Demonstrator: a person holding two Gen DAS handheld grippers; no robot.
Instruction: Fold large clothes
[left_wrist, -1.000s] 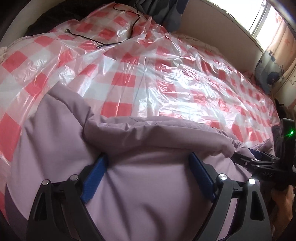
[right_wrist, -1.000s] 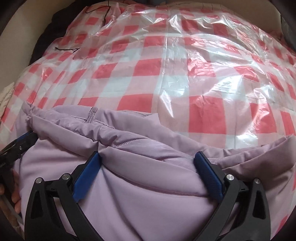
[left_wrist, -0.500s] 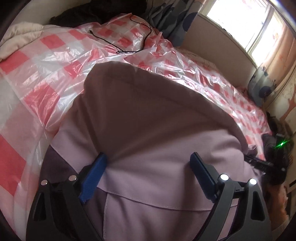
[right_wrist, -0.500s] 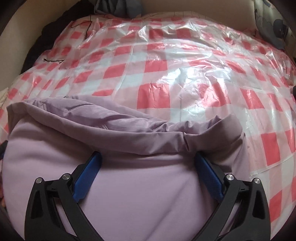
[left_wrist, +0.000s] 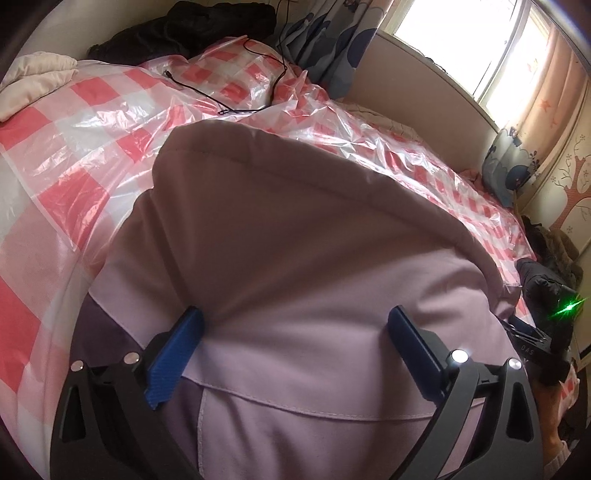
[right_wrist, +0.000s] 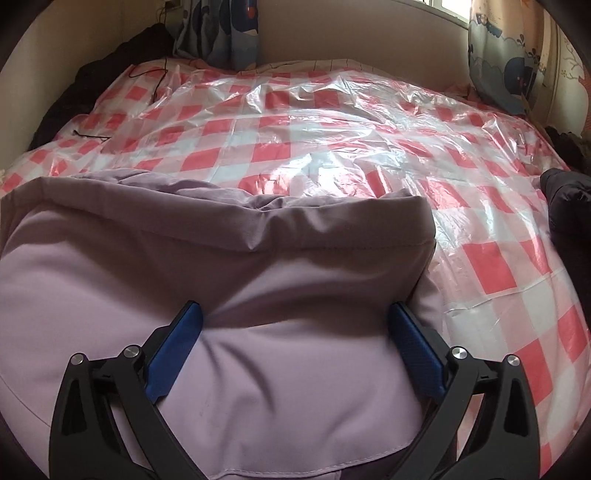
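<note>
A large lilac garment (left_wrist: 295, 240) lies on the bed's red-and-white checked plastic sheet (left_wrist: 92, 122), one layer doubled over with a smooth fold edge at its far side. My left gripper (left_wrist: 294, 314) hovers over its near part. Its jaws are opening, and fabric bulges between the blue pads without being pinched. In the right wrist view the same garment (right_wrist: 184, 277) fills the lower left. My right gripper (right_wrist: 294, 308) stands wide over it, with cloth between the fingers but not clamped. The right gripper's body with a green light (left_wrist: 565, 304) shows at the left view's right edge.
A black cable (left_wrist: 229, 99) trails over the sheet near the head of the bed. Dark clothes (left_wrist: 192, 33) and a cream blanket (left_wrist: 33, 81) lie beyond. A whale-print pillow (right_wrist: 509, 66) leans at the far right corner. A dark garment (right_wrist: 569, 206) sits at the bed's right edge.
The bunched lilac edge has been carried forward over the bed and now lies as a smooth doubled layer. Both views have tilted up, showing more of the wall and window.
</note>
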